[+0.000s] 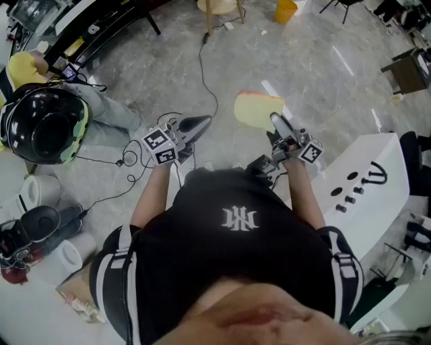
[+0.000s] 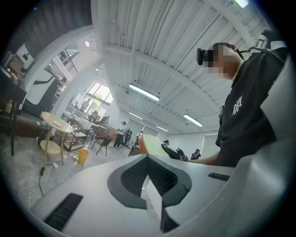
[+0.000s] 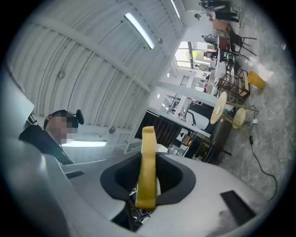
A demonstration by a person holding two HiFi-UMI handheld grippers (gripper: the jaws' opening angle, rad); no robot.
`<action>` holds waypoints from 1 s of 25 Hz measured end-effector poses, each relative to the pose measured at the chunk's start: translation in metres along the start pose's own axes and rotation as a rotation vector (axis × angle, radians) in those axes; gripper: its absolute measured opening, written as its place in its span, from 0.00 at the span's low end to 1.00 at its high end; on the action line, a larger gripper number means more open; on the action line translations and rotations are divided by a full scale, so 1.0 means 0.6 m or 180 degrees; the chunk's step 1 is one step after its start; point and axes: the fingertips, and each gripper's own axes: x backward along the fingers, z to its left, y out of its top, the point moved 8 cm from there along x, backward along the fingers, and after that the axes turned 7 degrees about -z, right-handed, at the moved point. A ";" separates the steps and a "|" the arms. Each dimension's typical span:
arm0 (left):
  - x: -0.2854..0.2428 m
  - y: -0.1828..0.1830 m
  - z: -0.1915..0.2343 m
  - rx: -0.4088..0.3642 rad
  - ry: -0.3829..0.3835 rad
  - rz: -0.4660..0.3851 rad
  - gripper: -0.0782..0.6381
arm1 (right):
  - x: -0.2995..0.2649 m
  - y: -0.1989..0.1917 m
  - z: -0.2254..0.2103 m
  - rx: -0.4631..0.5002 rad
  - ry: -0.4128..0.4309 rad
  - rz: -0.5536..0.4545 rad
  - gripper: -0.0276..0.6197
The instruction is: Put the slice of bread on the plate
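Observation:
A pale yellow slice of bread with a reddish crust edge is held up in the air in front of my chest. My right gripper is shut on its near edge. In the right gripper view the slice of bread stands edge-on between the dark pads of my right gripper. My left gripper is level beside it on the left, shut, with nothing in it. From the left gripper view the bread shows just beyond my left gripper. No plate shows in any view.
A black helmet and a seated person's grey trouser legs are at the left. Cables run over the grey floor. A white unit stands at the right. A yellow bucket and a wooden stool are far ahead.

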 end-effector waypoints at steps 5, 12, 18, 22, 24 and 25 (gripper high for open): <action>-0.002 -0.001 0.002 0.0002 -0.0004 0.0036 0.12 | -0.008 0.002 0.004 0.0004 0.0033 -0.0011 0.17; -0.028 -0.016 -0.010 0.0022 -0.0102 0.0143 0.12 | -0.001 0.008 -0.009 -0.0069 0.0011 -0.0035 0.17; -0.052 -0.024 -0.008 0.0016 -0.0092 0.0146 0.12 | -0.001 0.029 -0.021 -0.0113 0.0151 -0.0058 0.18; -0.066 -0.017 -0.002 -0.0025 0.0002 0.0139 0.12 | 0.003 0.047 -0.035 -0.0083 0.0203 -0.0032 0.18; -0.074 -0.014 -0.002 -0.0033 0.0059 0.0153 0.12 | 0.007 0.054 -0.042 -0.0111 0.0227 -0.0025 0.18; -0.077 -0.015 -0.001 -0.0022 0.0092 0.0157 0.12 | 0.009 0.057 -0.046 -0.0124 0.0246 -0.0015 0.18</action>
